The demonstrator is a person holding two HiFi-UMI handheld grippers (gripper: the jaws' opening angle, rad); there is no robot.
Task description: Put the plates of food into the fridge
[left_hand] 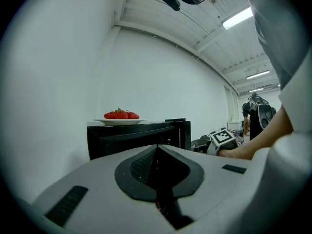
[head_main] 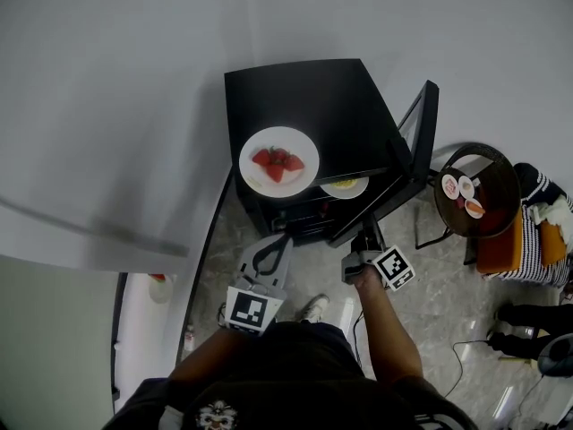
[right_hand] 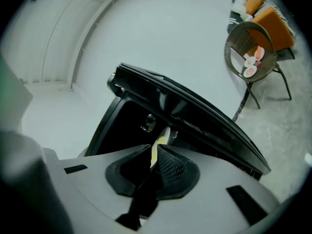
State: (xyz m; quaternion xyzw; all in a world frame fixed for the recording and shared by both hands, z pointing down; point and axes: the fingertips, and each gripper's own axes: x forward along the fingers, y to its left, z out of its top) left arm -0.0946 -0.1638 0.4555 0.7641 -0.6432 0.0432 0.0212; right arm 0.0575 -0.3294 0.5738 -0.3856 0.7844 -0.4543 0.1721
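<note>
A black mini fridge (head_main: 313, 106) stands against the wall with its door (head_main: 407, 164) swung open to the right. On its top rests a white plate of strawberries (head_main: 277, 161), which the left gripper view shows level and ahead (left_hand: 120, 118). A plate of yellow food (head_main: 345, 186) lies inside the opening. My right gripper (head_main: 365, 238) hangs a little back from it by the door. Its jaws stand a narrow gap apart (right_hand: 155, 152), and a sliver of that plate (right_hand: 160, 143) shows through the gap. My left gripper (head_main: 283, 239) is shut and empty (left_hand: 157, 152) in front of the fridge.
A round wicker chair (head_main: 488, 218) to the right carries several small plates of food (head_main: 461, 188). An orange cushion (head_main: 497, 249) and striped cloth lie beside it. The open door juts toward the chair. The floor is grey stone (head_main: 430, 303).
</note>
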